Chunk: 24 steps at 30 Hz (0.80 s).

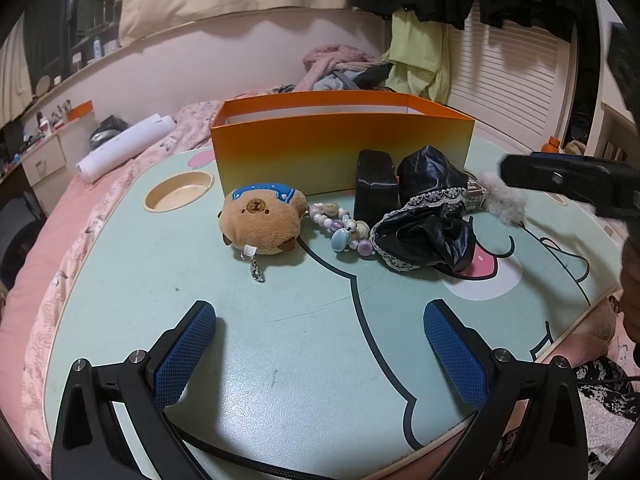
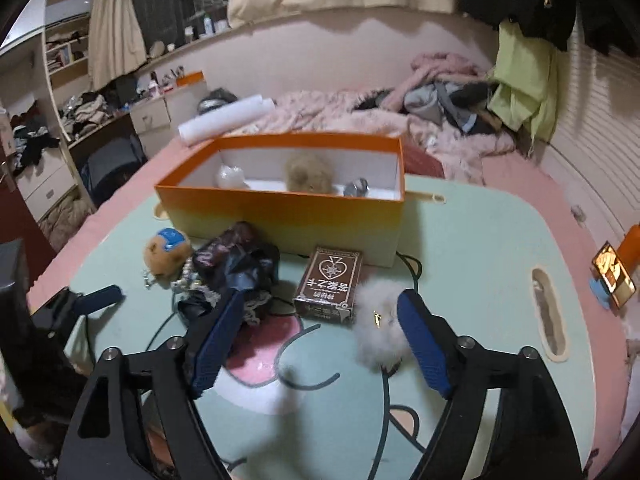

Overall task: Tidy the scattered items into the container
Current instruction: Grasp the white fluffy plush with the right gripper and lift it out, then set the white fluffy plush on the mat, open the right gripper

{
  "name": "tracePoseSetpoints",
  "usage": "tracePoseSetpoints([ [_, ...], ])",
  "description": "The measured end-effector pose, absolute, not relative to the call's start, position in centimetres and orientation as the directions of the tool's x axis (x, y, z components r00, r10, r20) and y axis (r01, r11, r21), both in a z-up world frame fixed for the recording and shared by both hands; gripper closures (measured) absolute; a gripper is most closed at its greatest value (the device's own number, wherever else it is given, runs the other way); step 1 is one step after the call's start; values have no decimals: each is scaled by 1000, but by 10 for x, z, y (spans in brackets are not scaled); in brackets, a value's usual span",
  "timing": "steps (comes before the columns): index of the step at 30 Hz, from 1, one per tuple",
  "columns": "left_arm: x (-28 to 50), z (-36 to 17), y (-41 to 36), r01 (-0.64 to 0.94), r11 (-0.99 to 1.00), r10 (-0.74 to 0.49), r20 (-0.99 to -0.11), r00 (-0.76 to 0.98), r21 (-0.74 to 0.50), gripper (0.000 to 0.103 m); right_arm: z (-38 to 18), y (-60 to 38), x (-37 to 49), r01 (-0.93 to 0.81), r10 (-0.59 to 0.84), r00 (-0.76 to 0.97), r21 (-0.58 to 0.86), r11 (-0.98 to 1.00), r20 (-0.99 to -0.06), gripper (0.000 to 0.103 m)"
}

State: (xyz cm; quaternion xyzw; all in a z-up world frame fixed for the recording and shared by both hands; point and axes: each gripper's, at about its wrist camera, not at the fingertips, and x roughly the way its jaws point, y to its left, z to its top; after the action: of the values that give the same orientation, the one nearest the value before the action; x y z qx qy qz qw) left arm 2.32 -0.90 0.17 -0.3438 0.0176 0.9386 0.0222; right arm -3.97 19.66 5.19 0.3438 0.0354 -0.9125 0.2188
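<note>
The orange box [image 1: 340, 148] stands at the back of the green cartoon table [image 1: 280, 360]. In front of it lie a capybara plush [image 1: 260, 220], a bead bracelet [image 1: 344, 230], a black case [image 1: 376, 188], black lace fabric [image 1: 428, 220], a brown card pack [image 2: 328, 284] and a grey fluffy pom [image 2: 378, 332]. My left gripper [image 1: 320, 316] hovers open over bare table, short of the plush. My right gripper [image 2: 320, 300] is open; the pom lies against its right finger's inner side and the fabric [image 2: 240, 264] by its left finger. Inside the box [image 2: 280, 204] sit a brown fluffy ball [image 2: 308, 174] and two small items.
A round cup recess [image 1: 178, 194] is sunk into the table left of the box, and a slot [image 2: 548, 312] runs along its right side. A phone [image 2: 612, 276] stands by the right edge. A paper roll [image 1: 128, 148] and piled clothes [image 2: 448, 92] lie on the bed behind.
</note>
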Motion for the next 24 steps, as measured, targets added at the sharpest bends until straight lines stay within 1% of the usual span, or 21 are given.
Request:
tracePoseSetpoints([
  [3, 23, 2, -9, -54, -998, 30, -646, -763, 17, 0, 51, 197, -25, 433, -352, -682, 35, -901, -641, 22],
  [7, 23, 2, -9, -54, -998, 30, -646, -763, 18, 0, 38, 200, -12, 446, -345, -668, 16, -895, -659, 22],
  [11, 23, 2, -9, -54, -998, 30, -647, -762, 18, 0, 15, 192, -14, 431, -298, -640, -11, -902, -708, 22],
  [12, 23, 2, -9, -54, -998, 29, -646, -763, 18, 0, 10, 192, -16, 432, -295, -623, -5, -902, -725, 21],
  [13, 23, 2, -9, -54, -998, 29, -646, -763, 18, 0, 8, 194, -17, 436, -316, -619, 20, -900, -719, 19],
  [14, 23, 1, -9, -54, -998, 30, -646, -763, 17, 0, 8, 194, -18, 428, -305, -626, 12, -904, -718, 17],
  [15, 24, 1, -9, -54, -998, 30, -646, -763, 18, 0, 7, 196, -19, 423, -305, -628, 15, -906, -716, 13],
  [16, 24, 2, -9, -54, -998, 29, -645, -764, 19, 0, 6, 198, -21, 415, -301, -633, 15, -910, -713, 4],
  [17, 24, 2, -8, -54, -998, 29, -645, -764, 20, 0, 4, 200, -23, 403, -294, -639, 17, -915, -710, 0],
  [20, 23, 2, -9, -54, -998, 29, -645, -764, 20, 0, 1, 206, -25, 402, -306, -657, 23, -915, -689, 0],
  [24, 24, 2, -9, -54, -998, 28, -644, -764, 21, 0, 3, 206, -25, 407, -312, -661, 23, -913, -683, 0],
])
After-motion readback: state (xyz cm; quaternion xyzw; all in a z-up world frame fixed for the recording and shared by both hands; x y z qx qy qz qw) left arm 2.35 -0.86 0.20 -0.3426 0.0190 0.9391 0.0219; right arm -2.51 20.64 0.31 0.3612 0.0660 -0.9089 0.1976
